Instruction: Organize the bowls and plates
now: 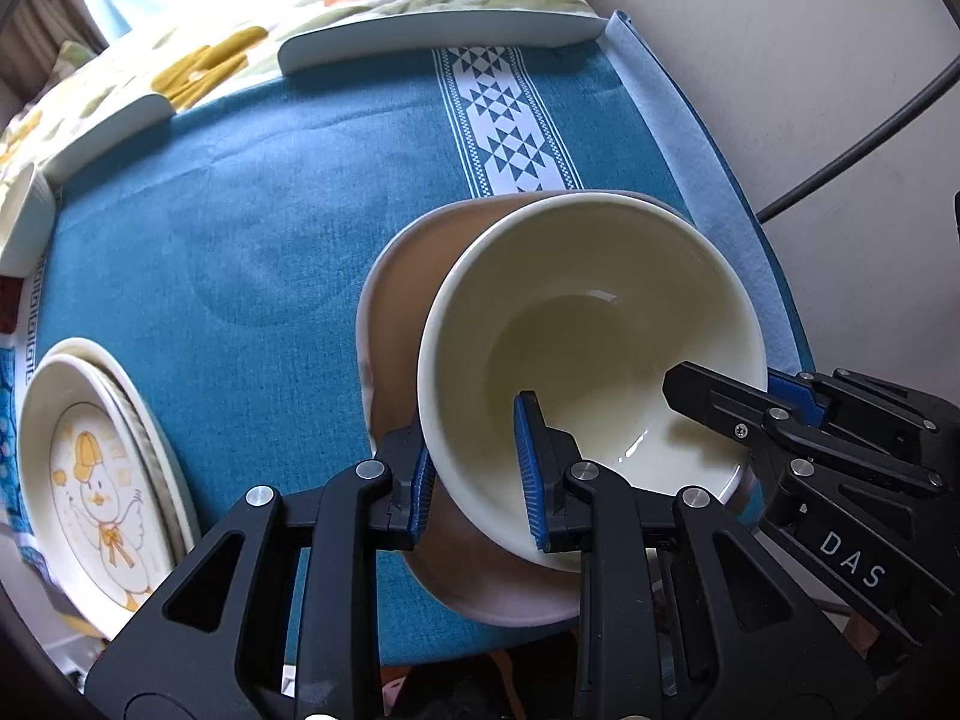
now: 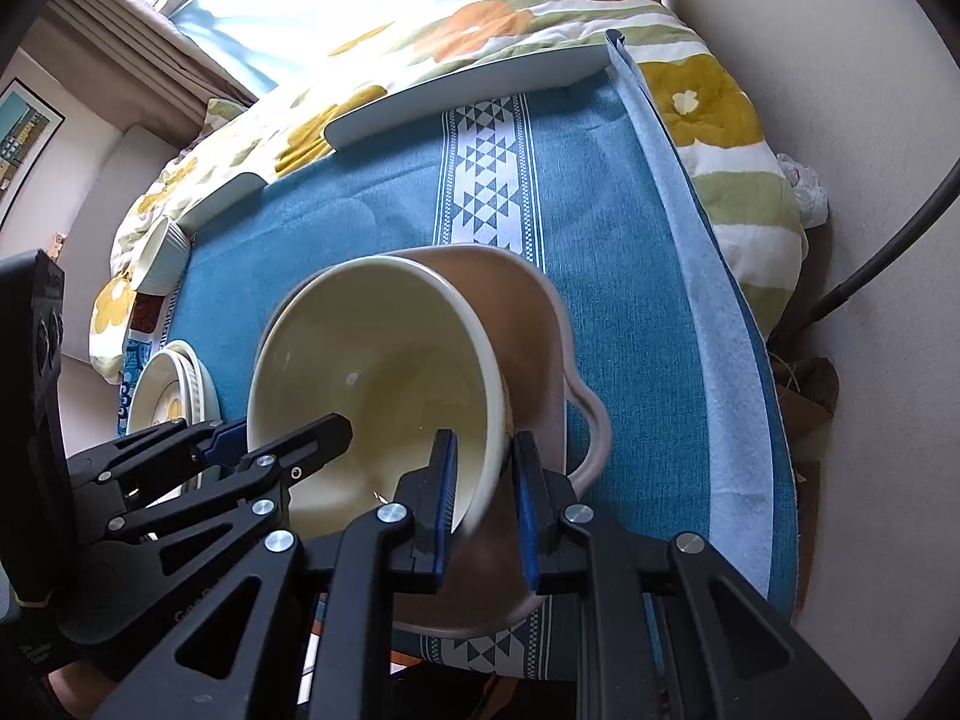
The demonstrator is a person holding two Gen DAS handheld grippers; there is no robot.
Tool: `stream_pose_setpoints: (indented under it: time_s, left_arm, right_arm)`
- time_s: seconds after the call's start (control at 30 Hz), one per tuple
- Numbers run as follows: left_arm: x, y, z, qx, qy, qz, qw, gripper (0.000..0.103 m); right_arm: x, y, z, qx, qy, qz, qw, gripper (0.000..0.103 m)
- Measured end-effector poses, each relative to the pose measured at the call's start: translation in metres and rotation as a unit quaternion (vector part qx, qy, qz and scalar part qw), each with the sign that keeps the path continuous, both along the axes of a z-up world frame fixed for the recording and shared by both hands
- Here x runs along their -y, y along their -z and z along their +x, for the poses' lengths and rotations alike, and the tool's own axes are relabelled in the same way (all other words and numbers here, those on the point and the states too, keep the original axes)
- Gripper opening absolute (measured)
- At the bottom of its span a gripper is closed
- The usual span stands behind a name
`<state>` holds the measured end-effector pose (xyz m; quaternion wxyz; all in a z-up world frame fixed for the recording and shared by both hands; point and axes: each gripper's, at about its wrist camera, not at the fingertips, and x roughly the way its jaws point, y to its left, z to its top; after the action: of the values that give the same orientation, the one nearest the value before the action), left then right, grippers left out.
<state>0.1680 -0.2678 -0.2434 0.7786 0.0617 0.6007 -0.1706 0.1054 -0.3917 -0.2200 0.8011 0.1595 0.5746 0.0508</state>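
Both jaws stand narrow, each clamped on the wall of the cream bowl [image 1: 591, 354]: my left gripper [image 1: 477, 483] bites its left rim, my right gripper [image 2: 483, 507] its right rim. I see the bowl tilted over a brown dish [image 1: 393, 324] on the blue tablecloth [image 1: 240, 228]. Only the left view shows the duck plate [image 1: 99, 480] clearly, near left; the right view alone shows a framed picture [image 2: 21, 138] far left.

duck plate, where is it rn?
Left wrist view, bottom left: the duck plate tops a small stack on the blue cloth, left of the cream bowl.
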Motion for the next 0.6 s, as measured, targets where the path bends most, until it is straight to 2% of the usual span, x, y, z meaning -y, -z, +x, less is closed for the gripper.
stream_pose_setpoints:
  time_s: [0.23,0.37,0.57,0.6]
  left_arm:
    - [0.002,0.002,0.002,0.005,0.005,0.018,0.9998,0.021]
    - [0.004,0.002,0.001,0.014,0.009,0.037,0.9992,0.021]
    - [0.006,-0.002,-0.002,0.02,0.016,0.032,0.9992,0.021]
    - [0.007,-0.003,-0.003,0.021,0.017,0.034,0.9991,0.021]
  right_arm:
    - [-0.004,0.0,0.001,-0.002,-0.004,-0.016,1.0,0.017]
    - [-0.01,-0.004,0.0,0.003,-0.015,-0.042,0.999,0.017]
    - [-0.008,-0.008,0.0,0.006,-0.023,-0.066,0.998,0.017]
    - [-0.007,-0.01,0.0,0.008,-0.022,-0.059,0.998,0.017]
